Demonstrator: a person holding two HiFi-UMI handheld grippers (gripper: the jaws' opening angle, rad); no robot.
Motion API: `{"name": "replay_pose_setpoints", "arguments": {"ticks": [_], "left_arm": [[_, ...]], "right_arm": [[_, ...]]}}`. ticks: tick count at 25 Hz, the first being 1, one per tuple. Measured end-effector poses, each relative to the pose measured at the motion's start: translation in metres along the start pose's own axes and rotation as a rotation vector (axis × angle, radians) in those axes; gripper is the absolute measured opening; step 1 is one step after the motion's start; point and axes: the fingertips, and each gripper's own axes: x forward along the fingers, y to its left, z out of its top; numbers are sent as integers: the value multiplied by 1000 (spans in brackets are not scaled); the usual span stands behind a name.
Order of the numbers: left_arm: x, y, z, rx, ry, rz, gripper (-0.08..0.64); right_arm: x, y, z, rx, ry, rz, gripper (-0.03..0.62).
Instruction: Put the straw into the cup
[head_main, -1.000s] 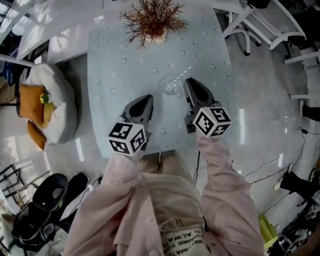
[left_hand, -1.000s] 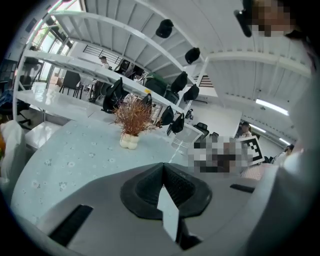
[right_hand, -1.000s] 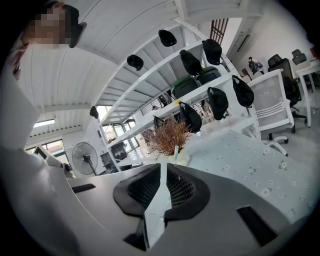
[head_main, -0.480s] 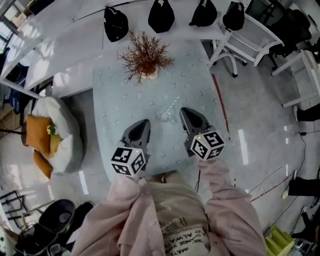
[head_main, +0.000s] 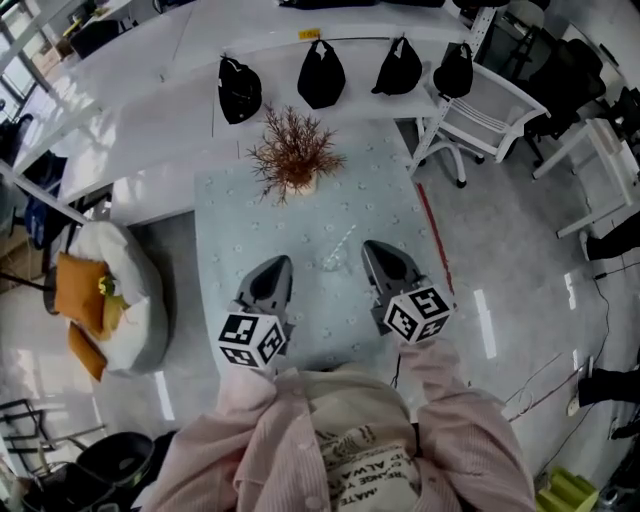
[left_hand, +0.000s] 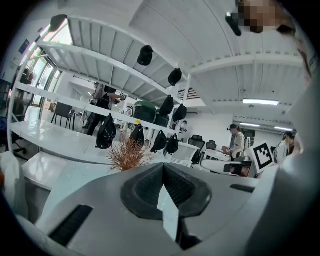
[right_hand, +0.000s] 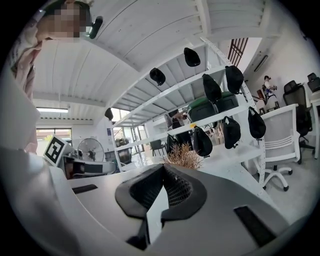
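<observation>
A clear cup (head_main: 332, 262) stands on the pale blue table (head_main: 240, 210), with a clear straw (head_main: 345, 240) leaning up and to the right out of it. In the head view my left gripper (head_main: 275, 263) hovers to the cup's left and my right gripper (head_main: 374, 247) to its right, both apart from it and above the table. Neither holds anything. The left gripper view shows the left gripper (left_hand: 163, 165) with its tips together, and the right gripper (right_hand: 164, 167) looks the same in its own view. Both point almost level, over the table, so cup and straw are out of those views.
A dried plant (head_main: 293, 152) in a small pot stands at the table's far edge. Black bags (head_main: 322, 72) hang on the white shelf behind it. A white chair (head_main: 482, 108) is at the back right, and a white beanbag (head_main: 120, 290) with orange cushions is on the floor at the left.
Both grippers have lifted up and off the table, away from the cup. The head view now takes in more of the room, with the shelf and bags in sight.
</observation>
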Motion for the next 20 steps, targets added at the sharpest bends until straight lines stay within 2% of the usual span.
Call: {"name": "replay_pose_setpoints", "arguments": {"ticks": [8, 20], "left_arm": [[-9, 11, 20, 19, -59, 36, -2], [-5, 21, 23, 21, -58, 59, -1]], "right_arm": [[-9, 2, 22, -37, -54, -35, 0], [-7, -3, 25, -59, -44, -51, 0]]}}
